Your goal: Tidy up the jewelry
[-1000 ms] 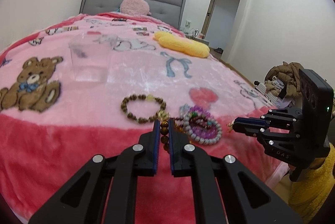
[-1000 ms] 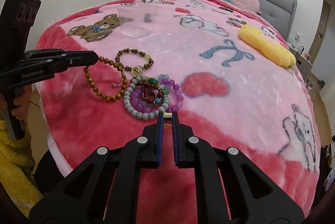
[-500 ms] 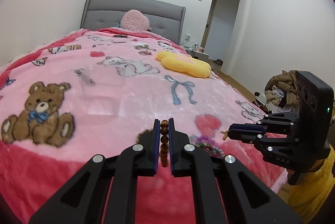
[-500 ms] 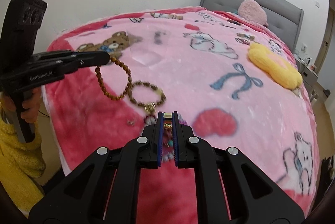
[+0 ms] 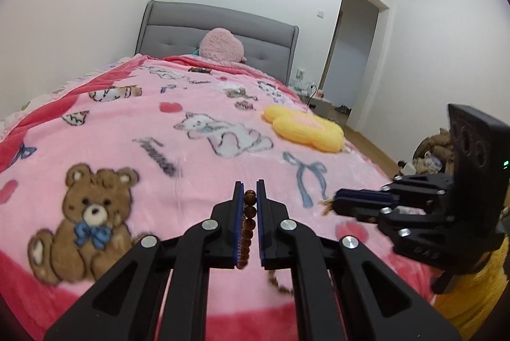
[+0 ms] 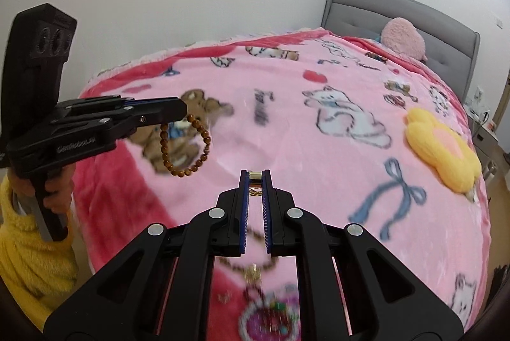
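My left gripper (image 5: 248, 185) is shut on a brown bead bracelet (image 5: 249, 215), whose beads run back between the pads. In the right wrist view this bracelet (image 6: 185, 149) hangs as a loop from the left gripper (image 6: 182, 111), above the pink blanket (image 6: 318, 175). My right gripper (image 6: 255, 172) is shut on a small gold clasp (image 6: 255, 175) with a thin gold chain behind it. From the left wrist view the right gripper (image 5: 337, 202) hovers at the right with the gold piece (image 5: 325, 204) at its tip. Other bracelets (image 6: 271, 315) lie blurred on the blanket below.
A yellow flower cushion (image 5: 302, 130) lies on the right of the bed, a pink plush pillow (image 5: 221, 46) by the grey headboard (image 5: 178, 32). A yellow-sleeved hand (image 6: 28, 245) holds the left gripper. Clothes (image 5: 430, 149) are piled beside the bed, and a doorway (image 5: 353, 54) opens at the back right.
Both grippers have risen off the bed and moved forward. The brown bracelet left the blanket and now dangles. The jewelry pile has slid to the bottom of the right wrist view.
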Available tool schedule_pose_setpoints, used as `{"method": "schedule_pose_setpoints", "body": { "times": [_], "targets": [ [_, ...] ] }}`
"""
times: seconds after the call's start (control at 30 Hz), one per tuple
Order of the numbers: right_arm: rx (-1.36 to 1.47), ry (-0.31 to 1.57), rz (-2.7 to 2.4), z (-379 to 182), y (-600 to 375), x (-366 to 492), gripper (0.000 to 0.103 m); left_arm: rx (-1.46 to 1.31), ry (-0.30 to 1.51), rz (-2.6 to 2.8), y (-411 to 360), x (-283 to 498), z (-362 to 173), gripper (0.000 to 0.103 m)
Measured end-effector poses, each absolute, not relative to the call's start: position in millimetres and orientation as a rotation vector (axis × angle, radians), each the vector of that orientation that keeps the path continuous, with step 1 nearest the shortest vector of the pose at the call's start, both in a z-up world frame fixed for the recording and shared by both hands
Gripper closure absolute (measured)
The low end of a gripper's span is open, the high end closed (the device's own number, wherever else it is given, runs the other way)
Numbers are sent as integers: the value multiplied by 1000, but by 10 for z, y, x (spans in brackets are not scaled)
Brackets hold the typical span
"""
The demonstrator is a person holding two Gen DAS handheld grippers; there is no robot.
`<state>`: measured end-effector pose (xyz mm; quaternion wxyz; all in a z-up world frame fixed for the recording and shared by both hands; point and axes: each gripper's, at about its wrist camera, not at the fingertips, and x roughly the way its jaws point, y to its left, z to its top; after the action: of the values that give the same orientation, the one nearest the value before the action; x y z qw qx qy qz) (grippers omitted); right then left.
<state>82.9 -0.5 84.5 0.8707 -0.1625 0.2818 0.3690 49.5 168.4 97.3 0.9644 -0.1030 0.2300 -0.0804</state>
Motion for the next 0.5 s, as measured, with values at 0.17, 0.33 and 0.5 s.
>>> {"method": "schedule_pose_setpoints", "body": {
  "times": [0.17,0.33,0.5],
  "targets": [
    [-297,596,789,945,251,1119,95,-226,458,-151,1848,765,1150,95],
    [-236,657,800,879,458,1448,95,-248,474,-158,1938,1038,1187,95],
    [-224,717,802,740,606,1665,95,-253,524,-149,1962,1270,1024,95]
  ]
}}
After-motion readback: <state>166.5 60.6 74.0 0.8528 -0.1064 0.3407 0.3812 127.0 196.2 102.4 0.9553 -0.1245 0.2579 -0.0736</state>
